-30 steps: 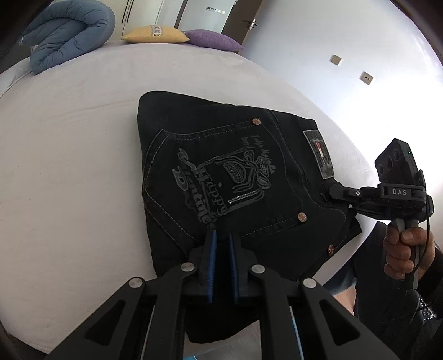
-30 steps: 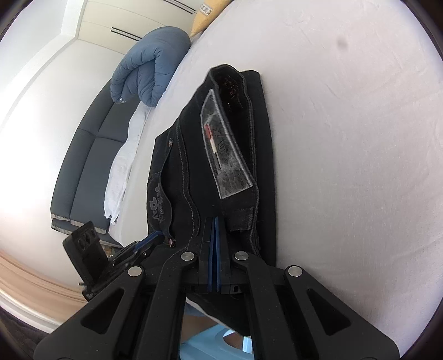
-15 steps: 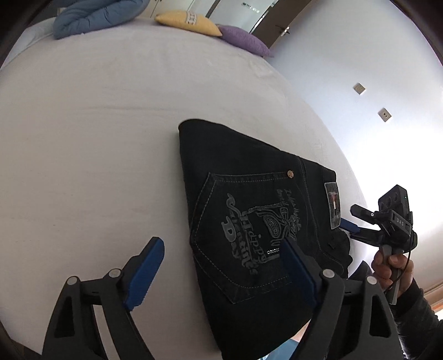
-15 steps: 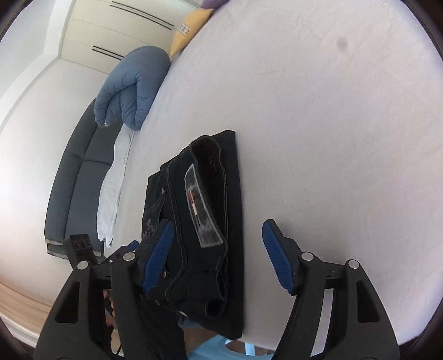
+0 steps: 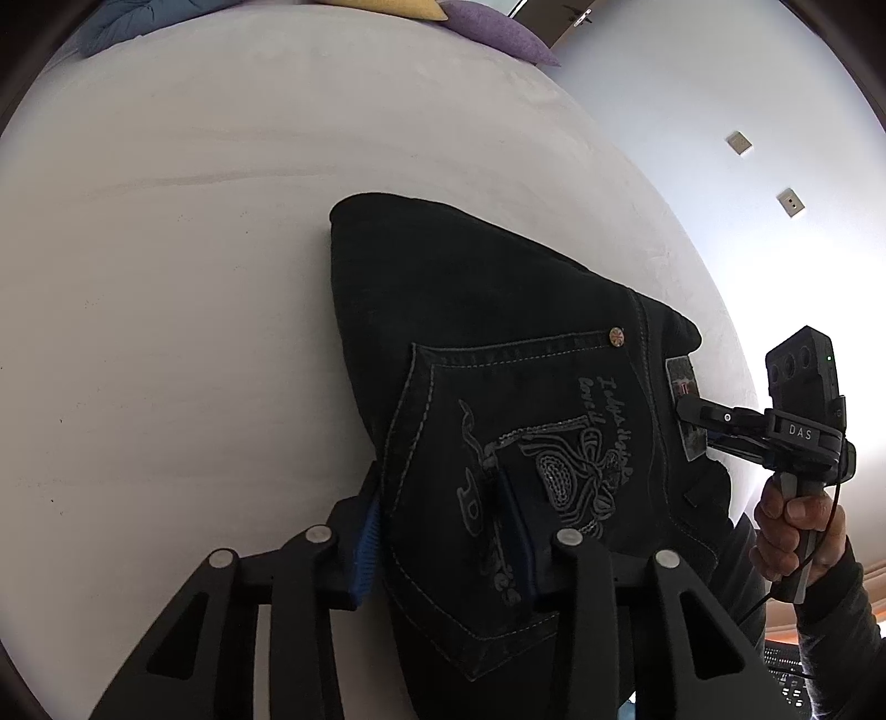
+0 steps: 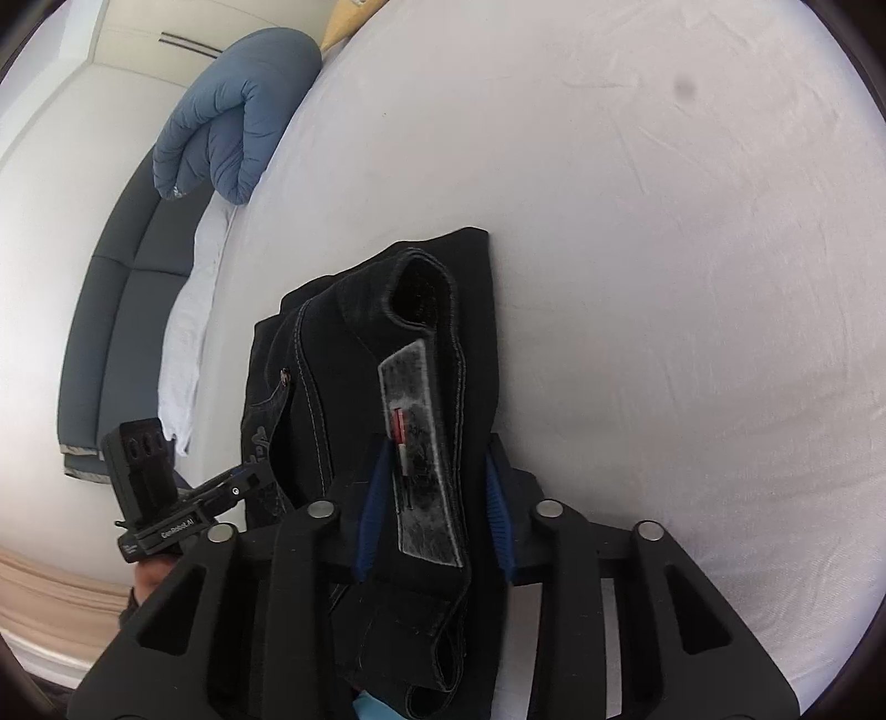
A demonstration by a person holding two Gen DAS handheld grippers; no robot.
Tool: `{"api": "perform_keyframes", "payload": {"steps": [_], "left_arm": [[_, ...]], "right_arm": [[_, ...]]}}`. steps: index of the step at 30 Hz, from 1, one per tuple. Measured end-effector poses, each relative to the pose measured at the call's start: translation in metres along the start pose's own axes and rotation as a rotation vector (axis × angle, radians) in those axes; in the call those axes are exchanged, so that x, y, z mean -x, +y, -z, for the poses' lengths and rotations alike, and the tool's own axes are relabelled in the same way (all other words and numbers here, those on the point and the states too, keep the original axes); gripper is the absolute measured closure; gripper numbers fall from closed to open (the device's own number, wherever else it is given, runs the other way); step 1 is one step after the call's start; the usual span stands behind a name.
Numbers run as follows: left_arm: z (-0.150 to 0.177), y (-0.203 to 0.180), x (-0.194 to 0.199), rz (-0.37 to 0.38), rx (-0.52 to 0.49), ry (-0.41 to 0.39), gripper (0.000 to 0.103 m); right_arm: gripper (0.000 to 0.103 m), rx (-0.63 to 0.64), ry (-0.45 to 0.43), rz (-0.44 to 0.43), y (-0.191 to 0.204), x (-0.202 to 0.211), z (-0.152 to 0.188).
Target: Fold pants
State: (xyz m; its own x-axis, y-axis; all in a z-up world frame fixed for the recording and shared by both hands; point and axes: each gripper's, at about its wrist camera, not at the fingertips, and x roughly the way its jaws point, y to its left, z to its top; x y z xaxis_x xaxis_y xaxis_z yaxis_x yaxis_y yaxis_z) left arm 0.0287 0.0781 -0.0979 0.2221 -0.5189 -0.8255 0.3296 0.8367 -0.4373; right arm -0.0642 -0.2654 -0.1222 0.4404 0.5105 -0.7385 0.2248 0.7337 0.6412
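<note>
While I watch both wrist feeds, the folded black pants [image 5: 498, 354] lie on the white bed [image 5: 194, 232], near its edge closest to me. My left gripper [image 5: 443, 531] straddles the near edge by the back pocket [image 5: 515, 471] with its pale embroidery; its blue pads [image 5: 366, 548] press the denim from either side, so it is grasping the pants. My right gripper [image 6: 434, 498] straddles the waistband, one pad to each side of the grey waist patch [image 6: 418, 443], and it too looks clamped on the cloth. From the left view, that right gripper [image 5: 692, 412] touches the patch. A blue duvet [image 6: 232, 133] sits rolled at the far end of the bed, beside a yellow pillow [image 5: 387, 6] and a purple pillow [image 5: 498, 33].
</note>
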Motion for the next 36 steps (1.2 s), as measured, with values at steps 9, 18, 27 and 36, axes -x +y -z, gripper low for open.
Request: {"api": "perform_keyframes", "payload": {"steps": [9,18,27,36], "left_arm": [[-0.014,-0.025,0.031,-0.001,-0.010,-0.087,0.082],[-0.087,-0.047,0.056,-0.019,-0.093,-0.193,0.082],[-0.137,-0.054,-0.023,-0.099,-0.145,-0.124,0.082],[-0.116,-0.025,-0.055,-0.146,-0.099,-0.125,0.057]], "right_arm": [[0.090,0.220,-0.108,0.098,0.063,0.031,0.007],[0.090,0.247,-0.207,0.066,0.084,0.070,-0.061],[0.090,0.175,-0.191,0.120,0.040,0.048,-0.144],[0.075,0.075,-0.183,0.141,-0.030,0.009,-0.149]]}}
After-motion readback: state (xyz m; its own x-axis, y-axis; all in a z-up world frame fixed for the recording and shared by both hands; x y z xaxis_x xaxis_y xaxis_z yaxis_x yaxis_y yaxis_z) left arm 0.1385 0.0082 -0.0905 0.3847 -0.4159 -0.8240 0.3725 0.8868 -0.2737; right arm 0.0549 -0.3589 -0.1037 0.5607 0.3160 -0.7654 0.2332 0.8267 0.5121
